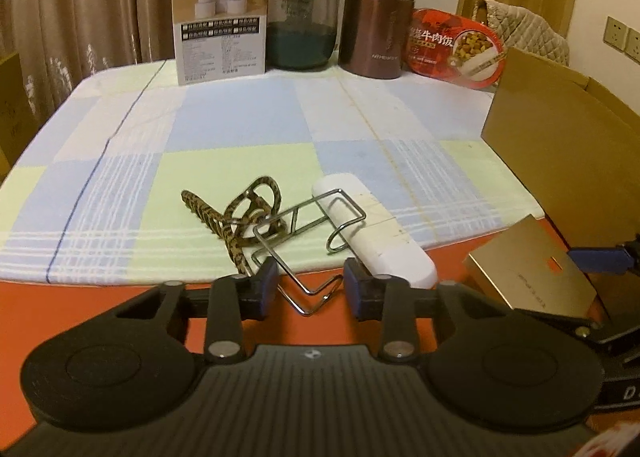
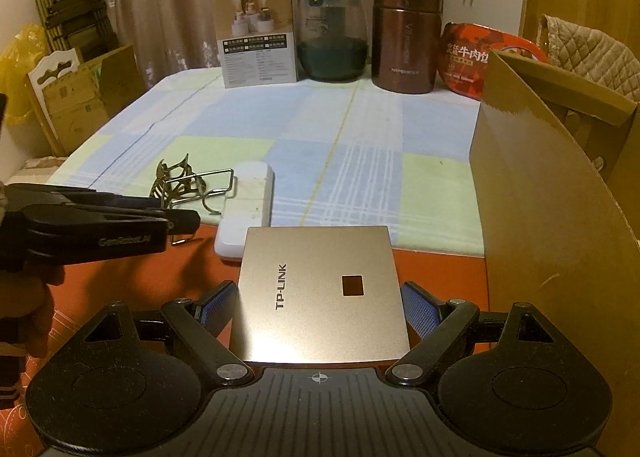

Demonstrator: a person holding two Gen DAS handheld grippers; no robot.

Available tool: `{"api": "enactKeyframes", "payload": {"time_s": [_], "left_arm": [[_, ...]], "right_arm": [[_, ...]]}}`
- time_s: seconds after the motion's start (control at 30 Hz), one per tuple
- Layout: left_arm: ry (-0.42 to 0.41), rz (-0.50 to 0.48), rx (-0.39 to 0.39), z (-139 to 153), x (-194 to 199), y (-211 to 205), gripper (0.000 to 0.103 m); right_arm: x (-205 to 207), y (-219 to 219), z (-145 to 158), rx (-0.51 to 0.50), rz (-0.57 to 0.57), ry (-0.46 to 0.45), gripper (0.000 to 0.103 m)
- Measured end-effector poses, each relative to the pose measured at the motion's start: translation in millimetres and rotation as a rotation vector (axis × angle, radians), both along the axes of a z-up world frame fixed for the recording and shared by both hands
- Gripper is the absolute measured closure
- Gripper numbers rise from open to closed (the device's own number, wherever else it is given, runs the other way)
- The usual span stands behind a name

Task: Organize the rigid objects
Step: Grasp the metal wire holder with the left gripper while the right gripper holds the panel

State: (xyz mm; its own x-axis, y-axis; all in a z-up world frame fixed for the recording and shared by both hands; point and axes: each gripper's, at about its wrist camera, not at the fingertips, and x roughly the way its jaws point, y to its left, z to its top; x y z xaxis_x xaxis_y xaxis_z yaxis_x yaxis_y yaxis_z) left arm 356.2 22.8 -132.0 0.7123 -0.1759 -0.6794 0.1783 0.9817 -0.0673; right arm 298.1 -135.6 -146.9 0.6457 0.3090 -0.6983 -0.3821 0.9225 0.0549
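The left tool point(image 1: 310, 289) is clenched on the wire rack point(image 1: 308, 233), which partly hides the white power strip point(image 1: 384, 241); the right tool point(image 2: 318, 309) grasps the gold TP-LINK box point(image 2: 320, 293), its near edge hidden.

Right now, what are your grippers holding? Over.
Left gripper shut on wire rack. Right gripper shut on TP-LINK box. Open cardboard box close at right.

Back row on the checked cloth point(image 1: 224, 129), left to right — printed carton point(image 1: 221, 19), glass jar point(image 1: 302, 19), brown steel canister point(image 1: 380, 19), red meal tub point(image 1: 454, 49). Front edge — bent wire rack point(image 1: 308, 233) overlapping white plastic bar point(image 1: 372, 233); open cardboard box point(image 1: 560, 145) at right.
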Motion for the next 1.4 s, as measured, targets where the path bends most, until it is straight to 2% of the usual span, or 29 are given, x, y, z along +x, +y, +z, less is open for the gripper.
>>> {"api": "enactKeyframes", "payload": {"time_s": [0.17, 0.27, 0.4, 0.57, 0.67, 0.73, 0.8, 0.93, 1.0, 1.07, 1.23, 1.4], "left_arm": [[0.028, 0.013, -0.020, 3.6, -8.2, 3.5, 0.089], [0.078, 0.031, -0.058, 4.7, -22.3, 7.9, 0.101], [0.134, 0.034, -0.089, 2.4, -49.0, 6.4, 0.102], [0.135, 0.008, -0.135, 9.4, -88.6, -2.8, 0.102], [0.119, -0.012, -0.131, 15.0, -108.7, -9.6, 0.096], [0.082, -0.018, -0.085, 19.8, -120.1, -12.8, 0.094], [0.043, -0.015, -0.040, 23.2, -124.9, -14.4, 0.080], [-0.044, 0.010, 0.099, 26.8, -115.7, -18.2, 0.067], [-0.069, 0.030, 0.092, 27.0, -107.2, -15.1, 0.057], [-0.082, 0.053, 0.066, 27.5, -97.7, -12.9, 0.057], [-0.130, 0.074, 0.077, 24.9, -78.9, -16.5, 0.057], [-0.126, 0.080, 0.059, 18.0, -61.7, -18.3, 0.058]], "right_arm": [[-1.3, -0.6, 0.8, -0.001, 0.005, 0.000, 0.018], [-5.2, -0.9, 1.9, -0.003, 0.014, 0.002, 0.018], [-13.0, -4.2, 4.3, -0.004, 0.020, 0.011, 0.018], [-23.7, -6.6, 12.2, -0.001, 0.039, 0.002, 0.018], [-30.8, -7.8, 14.6, 0.003, 0.048, 0.001, 0.018], [-34.8, -9.8, 15.6, 0.012, 0.047, 0.005, 0.018], [-36.5, -11.9, 16.6, 0.021, 0.043, 0.009, 0.018], [-34.9, -14.6, 17.9, 0.035, 0.029, 0.008, 0.018], [-33.5, -15.4, 17.9, 0.044, 0.022, 0.010, 0.018], [-32.3, -15.0, 17.6, 0.053, 0.018, 0.013, 0.018], [-29.2, -14.3, 16.9, 0.068, 0.013, 0.018, 0.018], [-25.9, -18.8, 16.0, 0.078, -0.010, 0.024, 0.018]]}}
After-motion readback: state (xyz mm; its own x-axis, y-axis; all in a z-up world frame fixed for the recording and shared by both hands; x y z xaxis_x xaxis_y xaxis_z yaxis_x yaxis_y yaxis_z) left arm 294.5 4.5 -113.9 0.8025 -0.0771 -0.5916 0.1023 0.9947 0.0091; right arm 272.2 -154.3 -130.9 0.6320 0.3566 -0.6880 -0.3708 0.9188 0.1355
